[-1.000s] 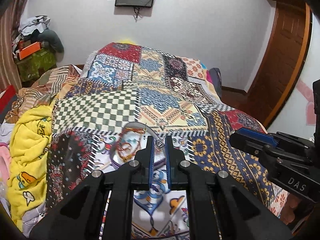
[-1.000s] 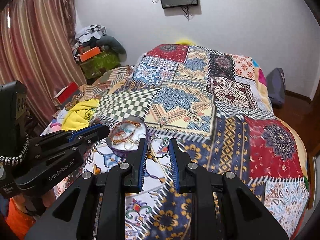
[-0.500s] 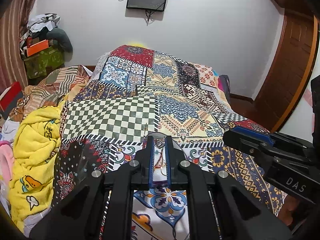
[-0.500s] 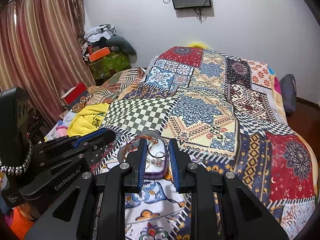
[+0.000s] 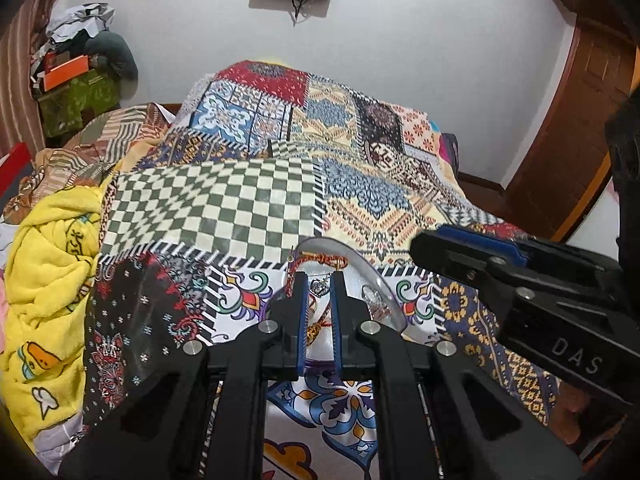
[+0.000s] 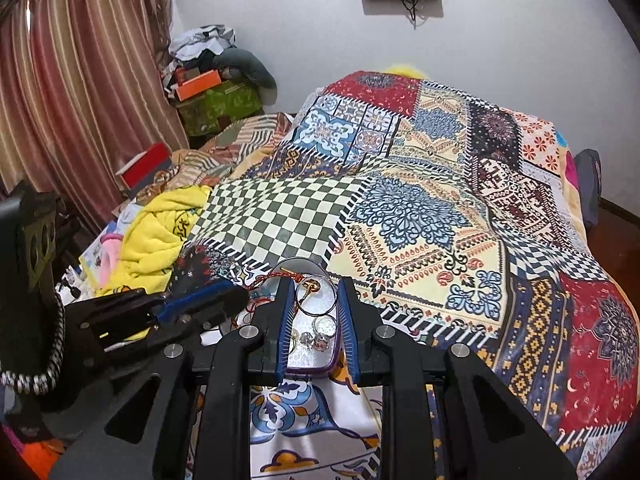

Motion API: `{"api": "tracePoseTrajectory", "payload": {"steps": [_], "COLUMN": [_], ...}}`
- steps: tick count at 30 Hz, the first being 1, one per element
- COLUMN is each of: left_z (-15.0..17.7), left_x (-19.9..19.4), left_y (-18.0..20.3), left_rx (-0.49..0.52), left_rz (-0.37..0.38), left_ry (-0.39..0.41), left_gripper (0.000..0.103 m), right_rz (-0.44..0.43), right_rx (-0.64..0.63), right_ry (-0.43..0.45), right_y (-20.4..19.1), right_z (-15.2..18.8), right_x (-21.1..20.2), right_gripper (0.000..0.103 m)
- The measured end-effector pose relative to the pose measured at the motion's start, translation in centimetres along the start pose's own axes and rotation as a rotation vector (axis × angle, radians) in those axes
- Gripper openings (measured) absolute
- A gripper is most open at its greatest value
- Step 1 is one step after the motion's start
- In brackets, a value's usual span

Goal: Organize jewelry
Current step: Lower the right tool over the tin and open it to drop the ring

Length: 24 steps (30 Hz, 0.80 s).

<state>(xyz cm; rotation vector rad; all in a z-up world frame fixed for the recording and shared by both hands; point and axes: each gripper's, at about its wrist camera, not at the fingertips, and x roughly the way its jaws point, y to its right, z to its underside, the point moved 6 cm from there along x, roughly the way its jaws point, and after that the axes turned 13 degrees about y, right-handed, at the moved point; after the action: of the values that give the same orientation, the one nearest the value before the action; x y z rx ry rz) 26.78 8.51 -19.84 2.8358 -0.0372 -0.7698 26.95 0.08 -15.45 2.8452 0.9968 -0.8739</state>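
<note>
"Left wrist first. What do you have?"

"My left claw (image 5: 319, 282) is closed to a narrow slit, and a small crown charm (image 5: 319, 287) is pinched between the tips. It hangs just above a clear tray (image 5: 376, 276) on the quilt (image 5: 240, 208). A red cord (image 5: 320, 258) lies along the tray's far edge, and something gold sits lower in the slit, too blurred to name."

"Can you see the right claw from there?"

"Only from the side. The right claw (image 5: 460, 248) reaches in from the right, over the tray's edge. I cannot tell from this view what it holds."

"Right wrist, then."

"This view settles it. The claw (image 6: 316, 300) is open wider than the left one, and a thin wire hoop (image 6: 298, 302) sits across the gap with its sides against both pads. It is over the same tray (image 6: 316, 370), whose purple rim shows here. A few rings (image 6: 320, 338) lie on the tray floor, hidden from the other camera. The cord (image 6: 272, 280) runs off to the left."

"And the charm?"

"It is hidden here. The left claw (image 6: 236, 300) comes in side-on from the left and its body covers the tips."
</note>
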Motion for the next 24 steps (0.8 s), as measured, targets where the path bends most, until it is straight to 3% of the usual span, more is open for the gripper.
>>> {"api": "tracePoseTrajectory", "payload": {"steps": [24], "left_z": [1.8], "left_x": [0.8], "left_y": [-0.8], "left_rx": [-0.013], "left_rz": [0.019], "left_ry": [-0.057], "left_gripper": [0.009], "right_rz": [-0.064], "right_rx": [0.023], "right_ry": [-0.098], "right_y": [-0.8], "right_z": [1.8], "right_x": [3.4], "right_gripper": [0.02]}}
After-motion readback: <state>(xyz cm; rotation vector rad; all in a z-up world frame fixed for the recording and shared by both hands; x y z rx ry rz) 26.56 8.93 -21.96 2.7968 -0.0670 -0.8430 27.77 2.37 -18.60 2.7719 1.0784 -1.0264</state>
